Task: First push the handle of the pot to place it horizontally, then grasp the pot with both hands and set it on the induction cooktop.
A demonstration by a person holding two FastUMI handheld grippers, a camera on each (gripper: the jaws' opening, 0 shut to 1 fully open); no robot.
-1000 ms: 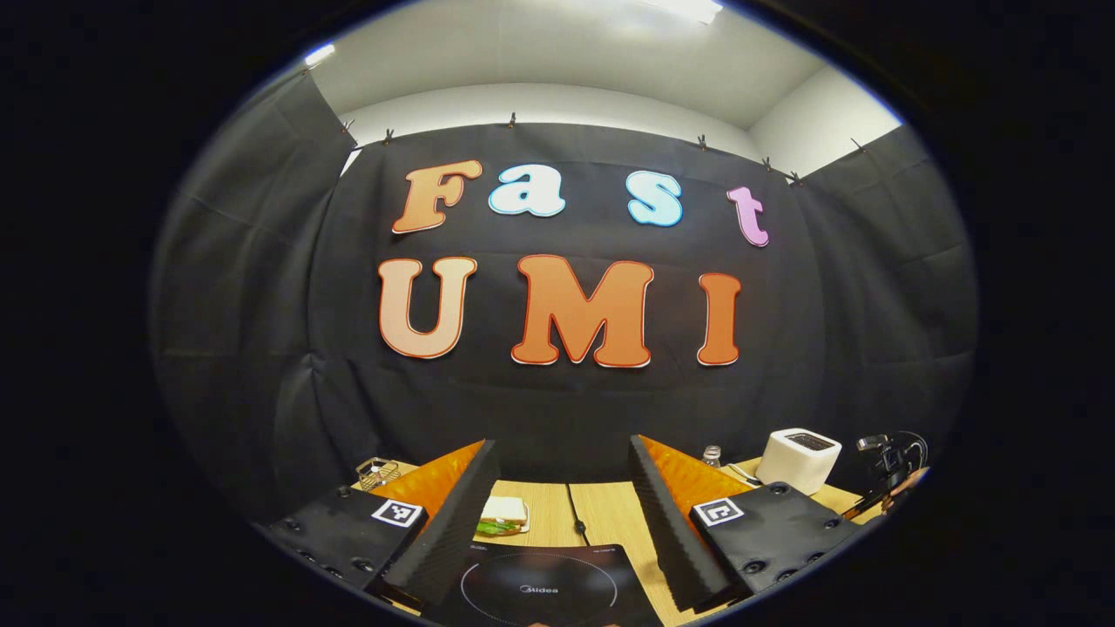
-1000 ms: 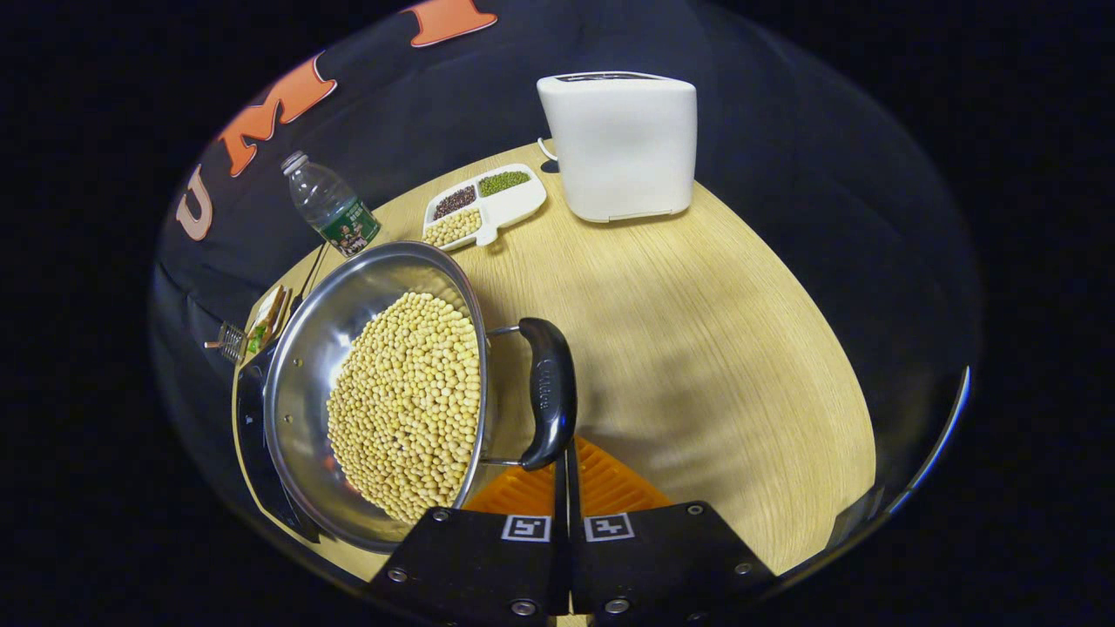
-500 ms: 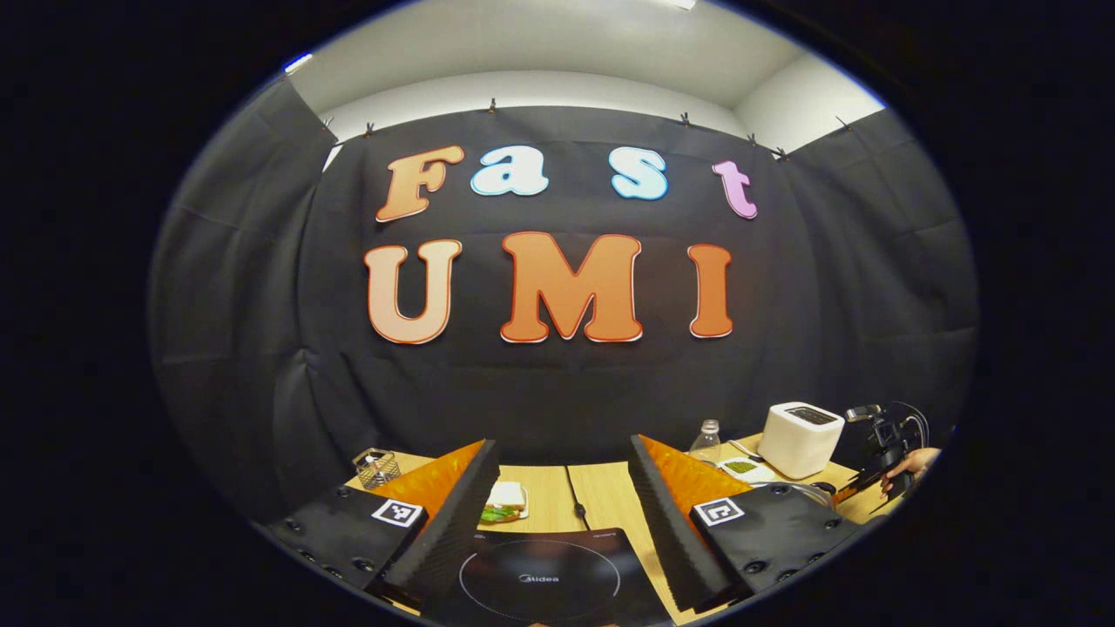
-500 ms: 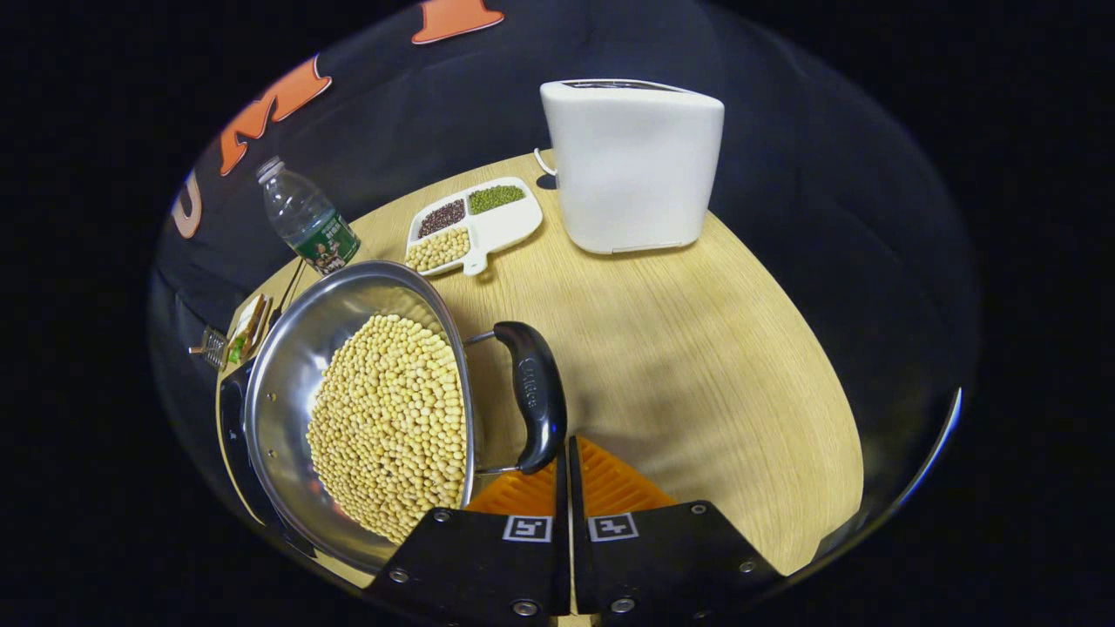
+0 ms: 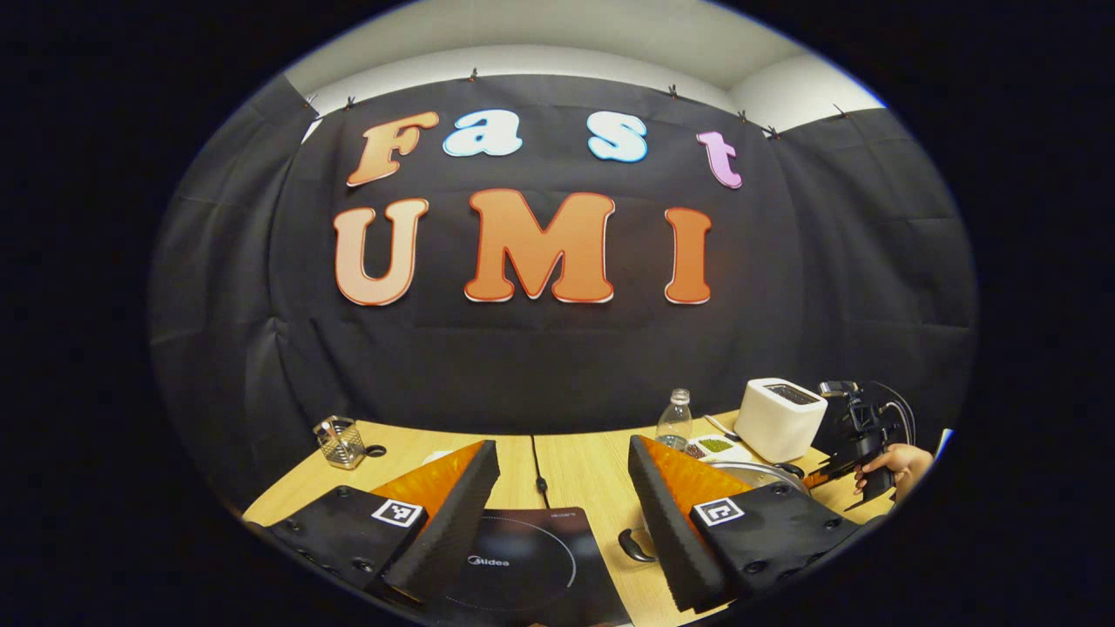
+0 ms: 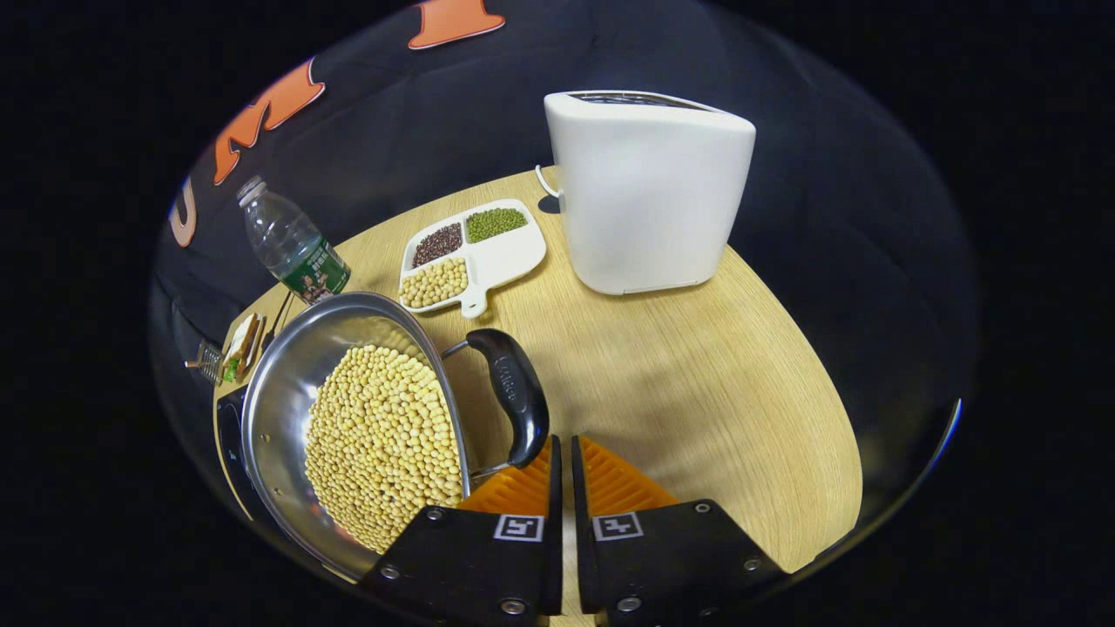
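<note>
Right gripper view looks down on a steel pot [image 6: 305, 418] heaped with soybeans [image 6: 383, 444], standing on the wooden counter [image 6: 697, 392] short of a white toaster [image 6: 649, 192], a divided bean dish [image 6: 475, 252] and a water bottle [image 6: 292, 244]. The right gripper [image 6: 562, 461] has its fingers narrowed to a thin slit, holding nothing, their tips right by the pot's black side handle [image 6: 514, 396]; whether they touch it is hard to tell. I judge the handle-pushing step to be in hand.

Left gripper view shows the left gripper [image 5: 562, 475] with fingers spread wide and empty above the black induction cooktop [image 5: 523, 566], with the pot's rim [image 5: 758, 472] off to its right.

Next, the push must finish with the handle lying level. Then each gripper needs to open and close on a side handle, lifting evenly so no beans spill.
</note>
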